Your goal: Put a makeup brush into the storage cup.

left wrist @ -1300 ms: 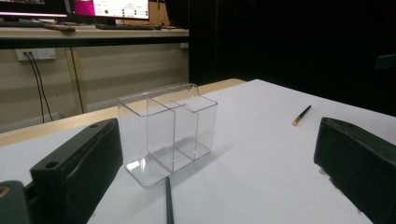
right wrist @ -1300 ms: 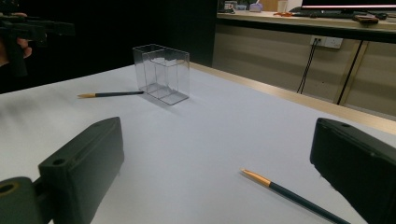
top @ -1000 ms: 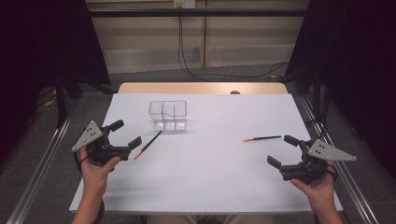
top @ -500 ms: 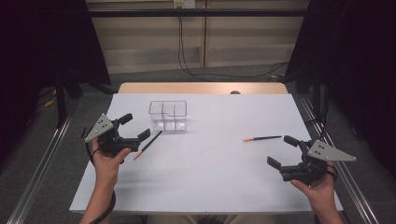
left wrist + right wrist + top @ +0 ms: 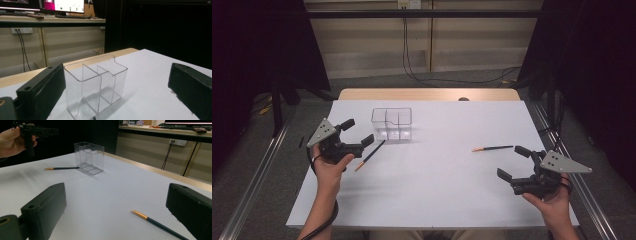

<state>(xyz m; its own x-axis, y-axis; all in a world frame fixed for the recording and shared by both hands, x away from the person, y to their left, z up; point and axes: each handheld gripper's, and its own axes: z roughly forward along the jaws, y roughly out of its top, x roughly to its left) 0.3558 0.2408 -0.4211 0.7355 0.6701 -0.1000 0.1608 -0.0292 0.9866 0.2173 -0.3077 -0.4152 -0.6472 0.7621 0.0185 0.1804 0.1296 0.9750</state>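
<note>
Left claw [image 5: 353,136] is held above the surface [image 5: 442,200], jaws spread wide and holding nothing. It sits just over the upper end of the left pencil [image 5: 371,155], which lies flat on a slant, orange tip toward the person, dark end near the clear organizer [image 5: 392,123]. Judgement: the claw is lined up to come down on that pencil, the open jaws set for a pinch across the shaft. In the left gripper view the jaws frame the organizer [image 5: 96,86] rather than the pencil; the pencil falls below that camera's sightline, with at most a dark speck at the bottom edge, too small to call.

Organizer stands upright mid-surface toward the far edge, with inner dividers; its clear walls make the compartment count hard to read from above. It looks empty, a likely destination for the pencils.

Right pencil [image 5: 493,148] lies flat, well apart from the organizer, orange tip pointing left. Right claw [image 5: 515,162] rests low near the front right edge, jaws wide apart, empty, close to that pencil but not touching. In the right gripper view the pencil [image 5: 160,224] runs out of frame at the bottom, far end cut off.
</note>
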